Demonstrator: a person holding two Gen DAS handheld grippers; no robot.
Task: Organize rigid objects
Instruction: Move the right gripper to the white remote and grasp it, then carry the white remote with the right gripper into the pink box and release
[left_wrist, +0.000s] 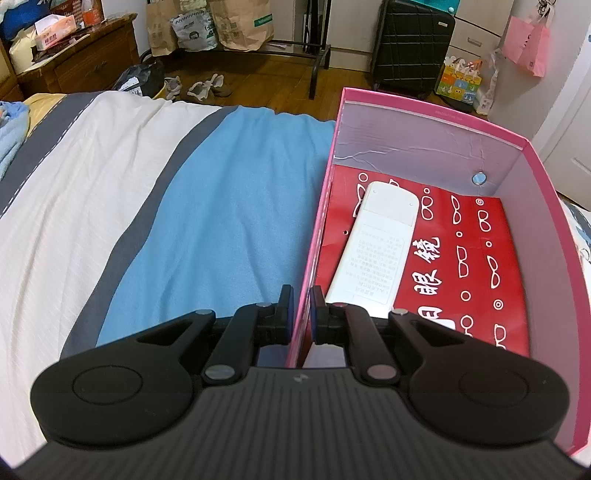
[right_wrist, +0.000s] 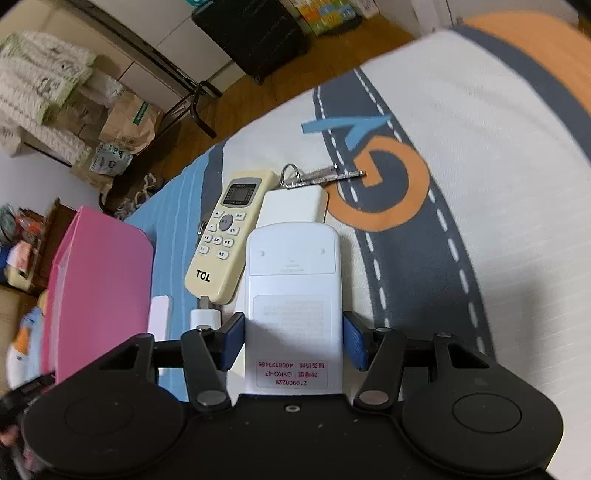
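tcl remote (right_wrist: 221, 236) | white remote (right_wrist: 291, 295) label: gykq-47, 210900229

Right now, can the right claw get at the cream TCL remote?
Probably not yet: the right claw is already closed around a white remote. The TCL remote lies uncovered just beside it.

Black ribbed tongs (left_wrist: 300, 306), blue pads (right_wrist: 354, 341), silver pivot screws, perhaps rivets
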